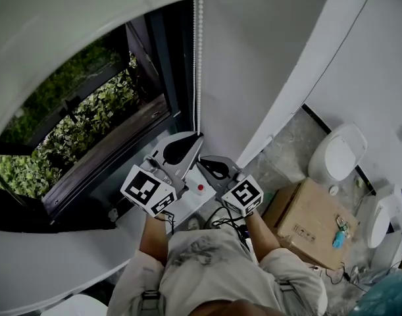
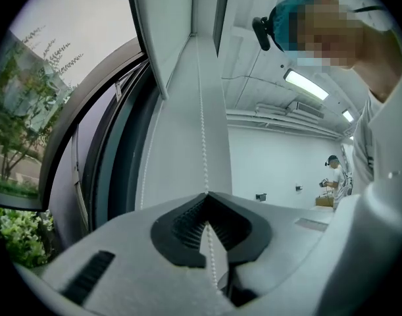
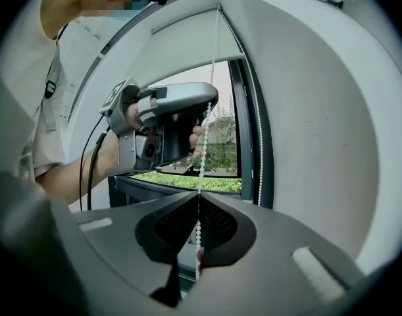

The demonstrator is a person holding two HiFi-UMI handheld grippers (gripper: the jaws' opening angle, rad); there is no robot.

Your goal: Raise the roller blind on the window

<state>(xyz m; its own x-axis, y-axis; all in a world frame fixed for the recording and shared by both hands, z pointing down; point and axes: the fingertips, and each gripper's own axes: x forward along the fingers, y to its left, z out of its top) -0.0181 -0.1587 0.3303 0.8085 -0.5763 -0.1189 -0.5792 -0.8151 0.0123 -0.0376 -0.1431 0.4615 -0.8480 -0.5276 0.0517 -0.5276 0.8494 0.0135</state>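
The white roller blind (image 1: 69,18) covers the top of the window, and its lower edge leaves the glass and the greenery outside in sight. Its white bead chain (image 1: 199,58) hangs down the window's right side. My left gripper (image 1: 197,135) is shut on that chain, which runs between its dark pads (image 2: 181,226) and up the frame. My right gripper (image 1: 202,159) is just below and to the right, shut on the same strand (image 3: 199,176). The left gripper (image 3: 168,117) appears above it in the right gripper view. A second strand (image 3: 258,143) hangs free by the frame.
A white window sill (image 1: 69,259) runs under the window, and a white wall (image 1: 266,45) stands to the right. On the floor at the right are a cardboard box (image 1: 312,219) and white sanitary fixtures (image 1: 339,153). Another person (image 2: 332,173) stands far back.
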